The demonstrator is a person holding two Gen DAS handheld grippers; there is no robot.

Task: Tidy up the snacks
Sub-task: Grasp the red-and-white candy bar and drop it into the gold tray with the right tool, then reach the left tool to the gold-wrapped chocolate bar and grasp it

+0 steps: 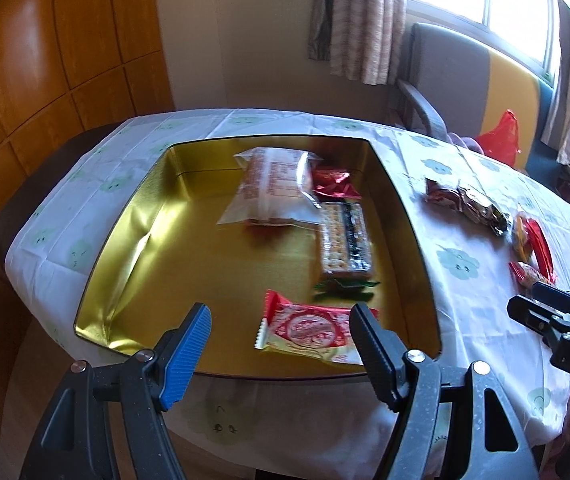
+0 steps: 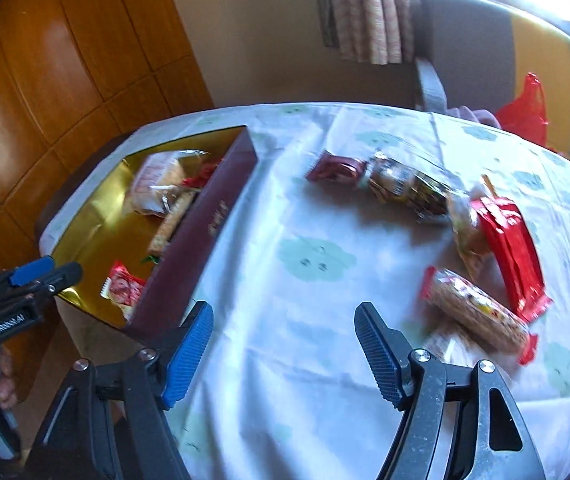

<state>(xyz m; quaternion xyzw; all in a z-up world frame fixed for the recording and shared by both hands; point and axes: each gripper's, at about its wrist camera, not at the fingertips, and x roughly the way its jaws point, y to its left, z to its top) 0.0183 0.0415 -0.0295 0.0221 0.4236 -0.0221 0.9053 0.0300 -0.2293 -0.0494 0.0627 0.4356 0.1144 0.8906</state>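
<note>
The surface [image 1: 465, 208] is wide and wears a white cloth with pale green cloud faces. On it sits a big box [image 1: 157, 240] with rounded corners. Inside it is shiny gold, and its outer wall looks dark red in the right wrist view. The gold lining is dented at the left wall.

Some snacks lie in the box. The biggest is a clear crinkly bag [image 1: 273, 184] with orange-brown food, near the back. A long flat cracker pack [image 1: 345, 244] lies just in front of it. A red and white wrapper [image 1: 309, 330] with zigzag ends lies near the front. A small shiny red wrapper [image 1: 331, 182] sits beside the clear bag, and a small green wrapper [image 1: 345, 286] sits at the cracker pack's near end.

More snacks lie on the cloth, right of the box. There is a long dark printed pack [image 2: 405, 188], a bright red folded pack [image 2: 511, 248], and a clear tube of round biscuits [image 2: 481, 312] with red ends.

The left hand-held gripper [image 1: 281, 328] hangs over the box's front edge, its fingers spread apart with nothing in them. The right hand-held gripper [image 2: 285, 328] hangs over bare cloth, also spread and empty.

Behind are orange wood panels [image 1: 45, 60], a curtain [image 1: 357, 20], a bright window, a grey and yellow chair [image 1: 465, 72] and a red plastic bag [image 1: 501, 140].
</note>
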